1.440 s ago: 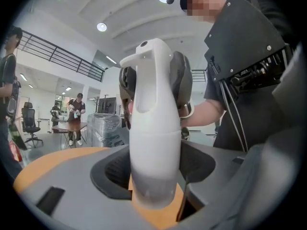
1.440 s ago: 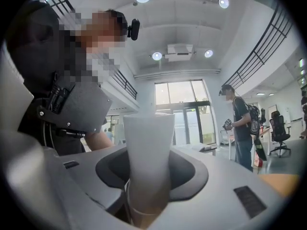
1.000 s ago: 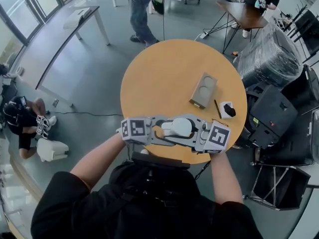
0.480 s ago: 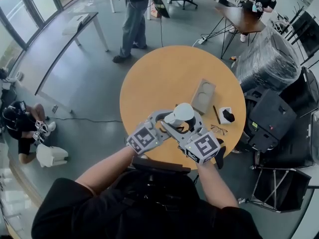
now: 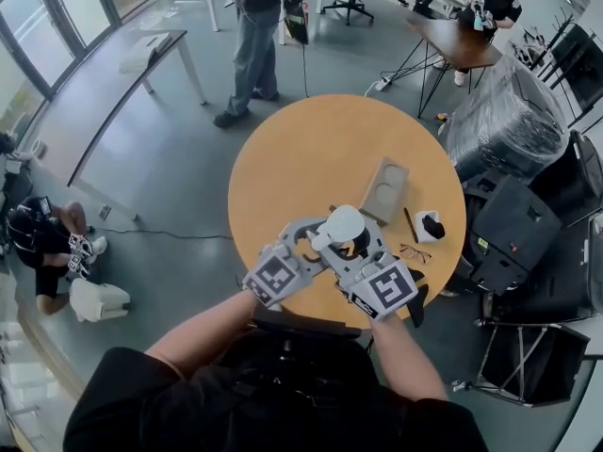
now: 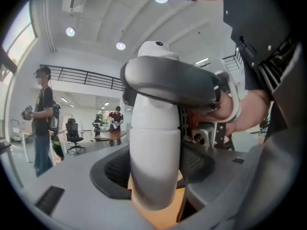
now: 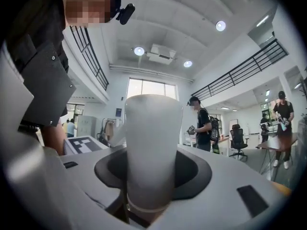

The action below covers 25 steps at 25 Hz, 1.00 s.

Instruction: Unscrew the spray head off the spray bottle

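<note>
A white spray bottle [image 5: 342, 226] is held in the air over the near edge of the round wooden table [image 5: 311, 149]. My left gripper [image 5: 316, 240] is shut on its body, which fills the gap between the jaws in the left gripper view [image 6: 153, 147]. My right gripper [image 5: 355, 245] comes in from the right, and its grey fingers [image 6: 168, 83] wrap the bottle higher up. In the right gripper view the bottle [image 7: 152, 143] stands between the jaws, which are closing on it. A thin ring runs round it just above them. I cannot make out the spray head.
On the table beyond the bottle lie a tan-grey block [image 5: 385, 188], a pen [image 5: 411, 217], a small white box with a black part [image 5: 431, 225] and glasses [image 5: 413, 250]. A person [image 5: 254, 36] stands past the table's far side. Black wrapped equipment [image 5: 513, 111] crowds the right.
A second ago the grippers faced each other sideways with the bottle lying between them. Both have since swung to point away from my body, and the bottle has moved farther over the table.
</note>
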Motion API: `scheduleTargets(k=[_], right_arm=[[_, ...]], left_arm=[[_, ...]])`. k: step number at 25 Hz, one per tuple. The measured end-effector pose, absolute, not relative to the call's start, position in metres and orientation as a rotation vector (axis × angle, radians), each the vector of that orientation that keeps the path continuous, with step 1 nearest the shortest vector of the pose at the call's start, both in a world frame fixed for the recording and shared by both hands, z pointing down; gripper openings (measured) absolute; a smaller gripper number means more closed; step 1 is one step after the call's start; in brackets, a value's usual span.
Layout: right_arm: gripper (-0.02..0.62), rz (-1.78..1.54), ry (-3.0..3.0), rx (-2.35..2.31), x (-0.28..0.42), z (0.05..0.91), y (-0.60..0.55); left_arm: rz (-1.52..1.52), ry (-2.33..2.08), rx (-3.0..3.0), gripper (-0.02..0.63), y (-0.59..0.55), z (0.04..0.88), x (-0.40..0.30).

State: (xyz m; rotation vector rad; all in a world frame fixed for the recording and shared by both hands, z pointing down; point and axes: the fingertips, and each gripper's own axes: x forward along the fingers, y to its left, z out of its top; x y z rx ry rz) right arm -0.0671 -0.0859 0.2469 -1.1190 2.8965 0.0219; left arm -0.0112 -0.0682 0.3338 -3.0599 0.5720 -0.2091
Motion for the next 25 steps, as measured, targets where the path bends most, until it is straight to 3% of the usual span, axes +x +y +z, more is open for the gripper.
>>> scheduleTargets(k=[8, 12, 25], right_arm=[[0.239, -0.005, 3.086, -0.717, -0.081, 0.257, -0.066], [0.33, -0.064, 3.084, -0.824, -0.077, 0.267, -0.074], [0.333, -0.042, 2.796, -1.512, -0.052, 0.28, -0.107]], left_arm=[[-0.233, 0.214, -3.093, 0.305, -0.051, 0.341, -0.017], [-0.211, 0.304, -3.128, 0.305, -0.064, 0.342, -0.018], [-0.21, 0.831, -3.099, 0.305, -0.104, 0.354, -0.013]])
